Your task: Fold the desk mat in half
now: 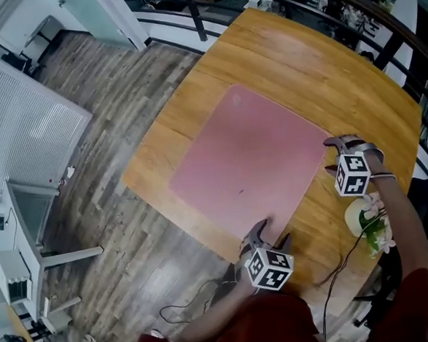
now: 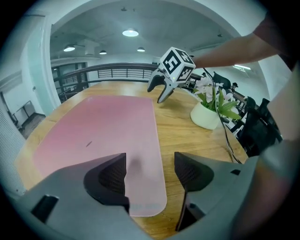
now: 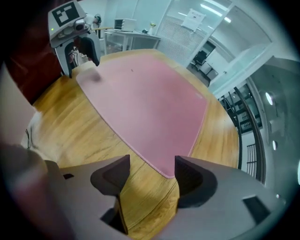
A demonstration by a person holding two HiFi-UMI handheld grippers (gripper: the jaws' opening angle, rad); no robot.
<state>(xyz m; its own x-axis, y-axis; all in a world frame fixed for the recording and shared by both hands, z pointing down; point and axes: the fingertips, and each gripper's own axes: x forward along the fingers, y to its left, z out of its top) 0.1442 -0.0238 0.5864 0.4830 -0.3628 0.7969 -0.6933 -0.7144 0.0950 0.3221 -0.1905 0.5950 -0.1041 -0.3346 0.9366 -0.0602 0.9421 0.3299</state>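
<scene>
A pink desk mat [image 1: 246,161] lies flat and unfolded on the round wooden table [image 1: 302,65]. My left gripper [image 1: 271,237] hangs over the mat's near corner. In the left gripper view its jaws stand open [image 2: 150,173] above that rounded corner of the mat [image 2: 103,131], and nothing is between the pads. My right gripper [image 1: 330,156] is at the mat's right corner. In the right gripper view it is open [image 3: 152,176], with the mat's corner [image 3: 166,171] just below the gap and not gripped. Each gripper shows in the other's view: the right gripper [image 2: 157,91] and the left gripper [image 3: 82,51].
A white pot of flowers [image 1: 363,218] stands on the table right of the mat, between my two arms, with a black cable [image 1: 338,267] running past it. The table edge is close behind the left gripper. A dark railing [image 1: 402,44] curves behind the table.
</scene>
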